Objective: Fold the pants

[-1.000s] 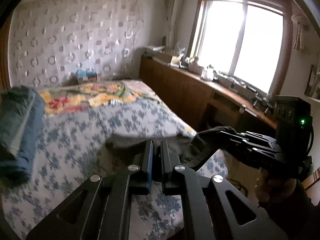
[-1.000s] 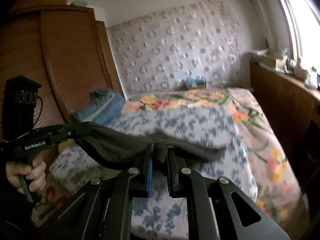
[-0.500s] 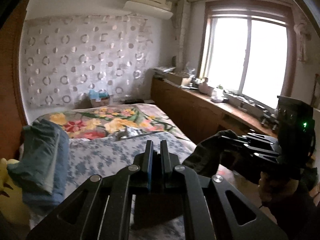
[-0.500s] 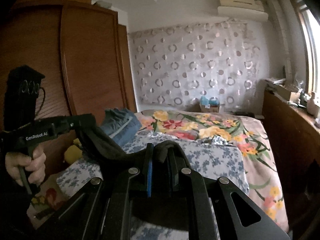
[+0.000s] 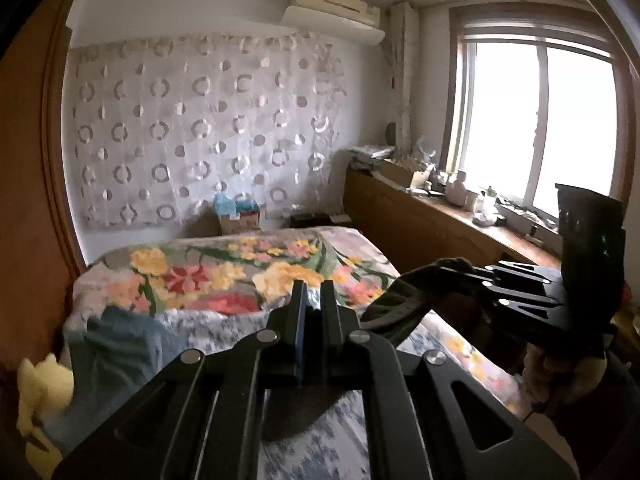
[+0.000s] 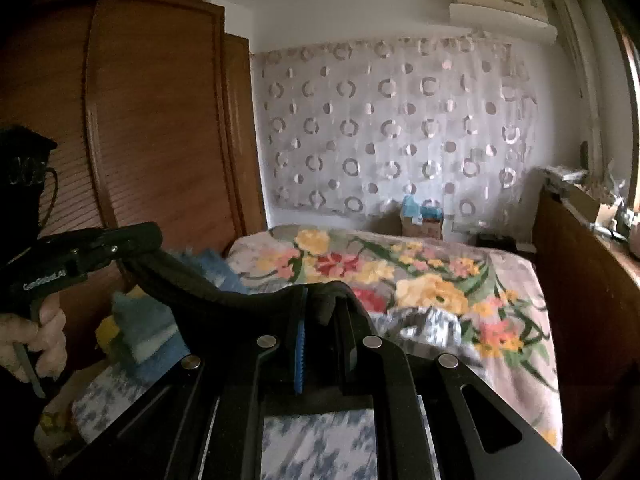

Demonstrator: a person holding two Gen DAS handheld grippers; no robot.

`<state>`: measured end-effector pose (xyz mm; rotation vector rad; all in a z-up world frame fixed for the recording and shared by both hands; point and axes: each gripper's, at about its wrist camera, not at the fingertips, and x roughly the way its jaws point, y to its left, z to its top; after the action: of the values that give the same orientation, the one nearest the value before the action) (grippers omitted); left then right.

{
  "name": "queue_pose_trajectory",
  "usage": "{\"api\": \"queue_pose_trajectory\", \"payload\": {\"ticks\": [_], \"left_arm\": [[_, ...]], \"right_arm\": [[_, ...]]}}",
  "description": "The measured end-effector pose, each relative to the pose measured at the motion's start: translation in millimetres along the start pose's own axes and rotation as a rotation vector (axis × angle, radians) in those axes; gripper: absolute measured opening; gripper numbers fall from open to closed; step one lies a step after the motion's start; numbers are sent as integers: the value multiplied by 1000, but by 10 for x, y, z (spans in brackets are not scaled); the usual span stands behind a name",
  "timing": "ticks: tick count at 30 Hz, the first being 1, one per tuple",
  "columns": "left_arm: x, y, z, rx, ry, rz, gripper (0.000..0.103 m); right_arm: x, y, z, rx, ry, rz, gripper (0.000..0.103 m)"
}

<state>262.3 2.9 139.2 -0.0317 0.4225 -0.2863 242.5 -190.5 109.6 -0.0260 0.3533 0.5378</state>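
We hold the dark pants (image 6: 208, 292) up off the bed (image 6: 516, 280), stretched between our two grippers.

Our left gripper (image 5: 311, 292) has its jaws nearly shut on one end of the cloth, and our right gripper (image 6: 322, 300) is clamped on the other end, a fold bunched between its pads. The pants' long axis runs roughly level from one gripper to the other, across the width of the bed, sagging a little in the middle; the rest hangs below our fingers where we cannot see it. Under them lie a blue-flowered sheet (image 6: 320, 440) and a bright floral blanket (image 5: 224, 268), with a folded blue garment (image 5: 116, 344) at the left edge. Beyond are a circle-patterned curtain (image 5: 200, 132), a wooden wardrobe (image 6: 152, 120) and a bright window (image 5: 536, 128).
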Motion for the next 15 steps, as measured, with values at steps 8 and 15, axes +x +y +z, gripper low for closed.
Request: {"api": "queue_pose_trajectory", "payload": {"ticks": [8,15], "left_arm": [[214,124,-441,-12,80,15,7],[102,-22,-893,8,159,26,7]], "right_arm": [[424,-7,-332,12,62,21,11],[459,227,-673,5,162,12,11]]}}
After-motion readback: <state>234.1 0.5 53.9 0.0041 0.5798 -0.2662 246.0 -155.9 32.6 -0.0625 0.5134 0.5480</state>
